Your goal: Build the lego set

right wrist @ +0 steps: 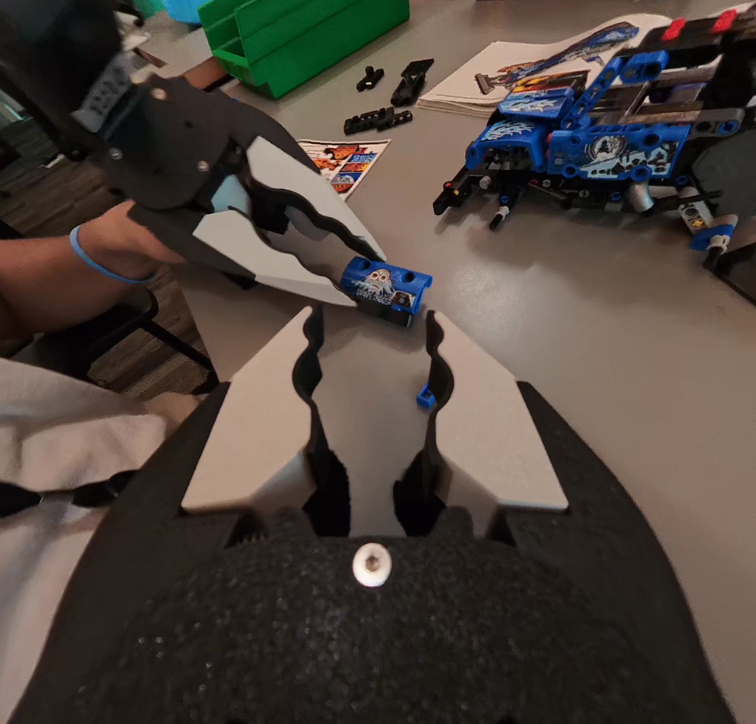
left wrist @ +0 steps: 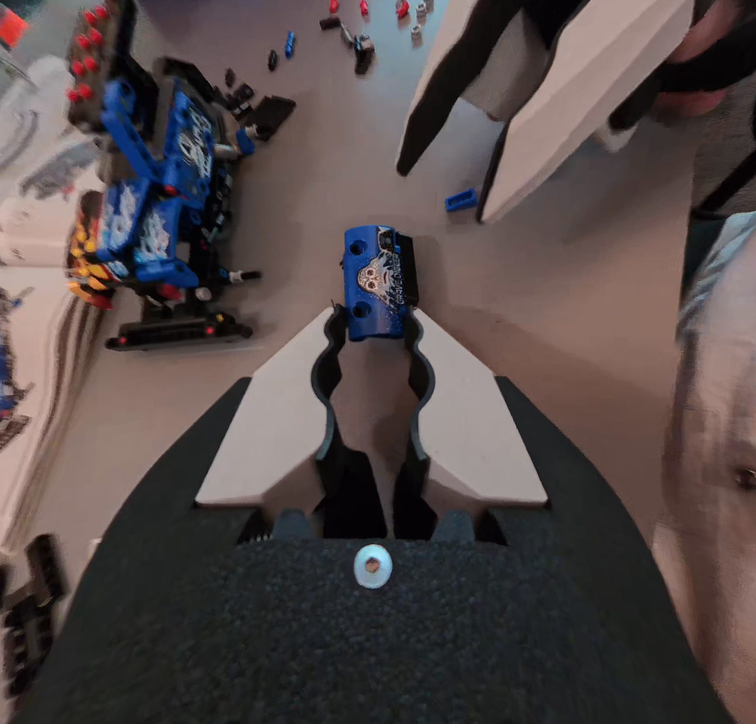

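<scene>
My left gripper [left wrist: 372, 319] is shut on a blue stickered panel piece [left wrist: 374, 283] with a black part on its side, held low over the grey table. In the right wrist view, that gripper [right wrist: 347, 283] comes in from the left with the panel [right wrist: 386, 285]. My right gripper [right wrist: 373, 319] is open and empty just short of the panel; it also shows in the left wrist view [left wrist: 446, 192]. A small blue brick [right wrist: 425, 398] lies on the table by its right finger, and shows in the left wrist view [left wrist: 461, 200]. The partly built blue truck [right wrist: 593, 152] stands at the right.
A green bin [right wrist: 311, 25], instruction booklet [right wrist: 482, 78], sticker sheet [right wrist: 347, 164] and loose black parts [right wrist: 376, 121] lie at the back. Small red and grey parts [left wrist: 368, 4] lie beyond the truck [left wrist: 163, 213]. A person's arm [right wrist: 61, 262] is at the table's left edge.
</scene>
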Demonstrator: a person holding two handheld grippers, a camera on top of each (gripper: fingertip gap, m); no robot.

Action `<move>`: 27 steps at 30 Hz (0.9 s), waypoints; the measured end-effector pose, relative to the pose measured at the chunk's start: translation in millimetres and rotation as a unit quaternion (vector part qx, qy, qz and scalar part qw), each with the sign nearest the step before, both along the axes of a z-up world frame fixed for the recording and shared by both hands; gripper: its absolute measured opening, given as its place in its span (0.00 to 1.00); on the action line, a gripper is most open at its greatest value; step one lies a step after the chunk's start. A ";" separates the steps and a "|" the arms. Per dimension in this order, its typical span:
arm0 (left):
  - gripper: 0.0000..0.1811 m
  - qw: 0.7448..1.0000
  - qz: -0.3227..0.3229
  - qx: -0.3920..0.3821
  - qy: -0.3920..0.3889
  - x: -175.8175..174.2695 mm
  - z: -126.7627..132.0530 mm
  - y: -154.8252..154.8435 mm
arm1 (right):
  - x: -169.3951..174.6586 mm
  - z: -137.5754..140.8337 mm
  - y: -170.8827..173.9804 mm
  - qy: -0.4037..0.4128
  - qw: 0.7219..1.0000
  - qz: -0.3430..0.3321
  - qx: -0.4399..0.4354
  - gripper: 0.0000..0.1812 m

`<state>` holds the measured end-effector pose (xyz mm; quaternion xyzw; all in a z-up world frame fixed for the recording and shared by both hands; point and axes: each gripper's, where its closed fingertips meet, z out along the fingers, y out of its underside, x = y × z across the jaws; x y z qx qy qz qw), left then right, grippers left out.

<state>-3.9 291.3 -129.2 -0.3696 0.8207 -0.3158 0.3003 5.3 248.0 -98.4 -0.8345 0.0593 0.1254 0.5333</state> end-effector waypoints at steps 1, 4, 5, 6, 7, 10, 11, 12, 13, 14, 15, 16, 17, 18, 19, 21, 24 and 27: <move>0.15 0.999 0.005 0.028 -0.024 3.7 5.6 2.0 | 0.4 -1.7 5.3 -0.001 1.000 -0.010 -0.006 0.32; 0.15 0.987 0.010 0.125 -0.097 13.0 23.8 3.7 | 6.5 4.2 19.9 -0.003 0.999 -0.052 0.010 0.36; 0.15 0.981 0.010 0.157 -0.114 15.1 27.9 3.6 | 9.5 4.7 23.2 -0.011 0.998 -0.064 0.007 0.37; 0.15 0.975 0.006 0.182 -0.128 16.5 31.1 2.2 | 11.9 4.5 26.4 -0.024 0.997 -0.072 0.003 0.38; 0.15 0.969 0.006 0.205 -0.138 18.2 33.5 2.4 | 13.5 4.8 29.1 -0.033 0.996 -0.078 0.001 0.39; 0.15 0.954 0.013 0.254 -0.160 23.9 39.4 7.8 | 17.0 8.3 33.1 -0.032 0.995 -0.091 0.004 0.39; 0.15 0.953 0.008 0.255 -0.160 24.3 39.1 6.7 | 18.2 11.1 33.8 -0.028 0.995 -0.094 0.012 0.39; 0.15 0.953 0.006 0.256 -0.163 24.8 39.7 6.0 | 19.4 15.8 34.0 -0.020 0.995 -0.099 0.027 0.38; 0.15 0.950 0.005 0.261 -0.169 25.3 40.2 6.6 | 21.5 19.8 32.8 -0.015 0.994 -0.102 0.036 0.38; 0.15 0.947 0.007 0.271 -0.171 25.8 39.8 8.3 | 27.5 22.7 29.6 -0.015 0.993 -0.113 0.039 0.38; 0.15 0.944 0.007 0.279 -0.174 26.2 39.6 8.5 | 31.4 25.3 27.4 -0.012 0.991 -0.122 0.044 0.37; 0.15 0.942 0.005 0.284 -0.178 26.4 39.3 6.4 | 30.3 26.0 28.1 -0.004 0.992 -0.120 0.048 0.38; 0.15 0.940 0.004 0.288 -0.184 27.0 40.3 3.7 | 27.7 21.8 29.9 -0.003 0.993 -0.114 0.035 0.39; 0.15 0.936 0.004 0.293 -0.192 28.2 42.3 0.7 | 25.4 17.0 31.6 -0.009 0.994 -0.109 0.021 0.40; 0.15 0.933 0.008 0.300 -0.197 29.9 44.1 -0.9 | 22.0 15.0 33.8 -0.016 0.994 -0.103 0.021 0.39; 0.15 0.931 0.009 0.308 -0.196 32.7 43.7 -4.7 | 20.2 11.2 36.0 -0.031 0.994 -0.103 0.015 0.38; 0.15 0.931 -0.002 0.303 -0.203 34.2 42.9 -14.2 | 27.2 14.6 35.2 -0.045 0.992 -0.117 0.019 0.37; 0.15 0.930 0.011 0.301 -0.209 35.9 47.8 -17.2 | 33.2 17.6 31.9 -0.048 0.990 -0.128 0.017 0.32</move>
